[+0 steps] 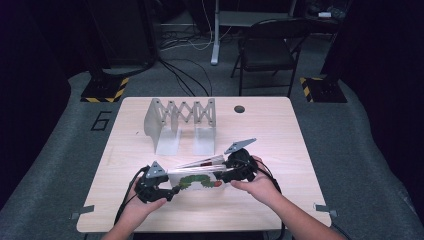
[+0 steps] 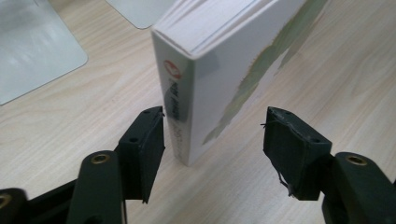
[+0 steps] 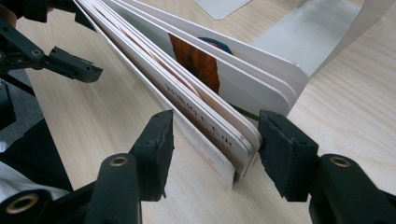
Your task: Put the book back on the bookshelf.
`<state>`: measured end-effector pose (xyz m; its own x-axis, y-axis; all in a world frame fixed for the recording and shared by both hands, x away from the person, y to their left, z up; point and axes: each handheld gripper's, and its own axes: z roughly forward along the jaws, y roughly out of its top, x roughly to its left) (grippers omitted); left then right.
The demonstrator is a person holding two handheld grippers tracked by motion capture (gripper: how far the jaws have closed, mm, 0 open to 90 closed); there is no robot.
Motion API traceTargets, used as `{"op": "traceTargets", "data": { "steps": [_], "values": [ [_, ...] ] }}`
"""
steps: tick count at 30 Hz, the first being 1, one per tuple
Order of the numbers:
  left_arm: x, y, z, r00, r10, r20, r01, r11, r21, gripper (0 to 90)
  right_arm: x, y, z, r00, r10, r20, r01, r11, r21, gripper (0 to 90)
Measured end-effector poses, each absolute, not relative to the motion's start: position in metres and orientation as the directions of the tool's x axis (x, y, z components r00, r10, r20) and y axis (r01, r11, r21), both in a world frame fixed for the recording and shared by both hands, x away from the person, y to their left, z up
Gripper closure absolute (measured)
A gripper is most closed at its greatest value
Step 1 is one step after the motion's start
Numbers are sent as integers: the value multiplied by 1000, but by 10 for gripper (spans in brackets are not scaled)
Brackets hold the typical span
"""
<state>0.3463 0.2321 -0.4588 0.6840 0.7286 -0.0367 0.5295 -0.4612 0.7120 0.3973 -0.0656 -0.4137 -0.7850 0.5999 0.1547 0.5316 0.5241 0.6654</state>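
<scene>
A white board book (image 1: pixel 195 181) with a green caterpillar on its cover stands on its edge near the table's front. My left gripper (image 1: pixel 172 192) is at its spine end and my right gripper (image 1: pixel 227 172) at its page end. In the left gripper view the book's spine (image 2: pixel 180 107) sits between the open jaws of my left gripper (image 2: pixel 215 135), closer to the left one. The right gripper view has the fanned pages (image 3: pixel 205 107) between the open jaws of my right gripper (image 3: pixel 215 144); the right jaw is at the outer pages. The left gripper (image 3: pixel 60 60) is beyond.
A grey accordion book rack (image 1: pixel 180 117) with metal base plates (image 2: pixel 32 51) stands behind the book at the table's back centre. A round hole (image 1: pixel 239 109) is in the light wood table (image 1: pixel 280 140). A folding chair (image 1: pixel 270 50) and cables lie beyond the table.
</scene>
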Motion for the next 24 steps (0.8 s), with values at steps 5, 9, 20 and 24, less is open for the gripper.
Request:
{"op": "traceTargets", "data": {
  "steps": [5,9,20,24],
  "values": [
    [348,235,-454,678,734,-44,532,-447,719,365,397,-67,-414,-788,596,154,530,529,663,466],
    [354,233,-449,684,728,-48,525,-445,726,359,397,-67,-413,-787,597,155,532,530,660,463],
    [369,216,-450,733,680,-27,478,-486,732,359,398,-69,-414,-776,609,164,547,520,656,455],
    [371,210,-452,747,664,-38,472,-488,734,360,398,-71,-414,-774,613,160,547,520,656,455]
  ]
}}
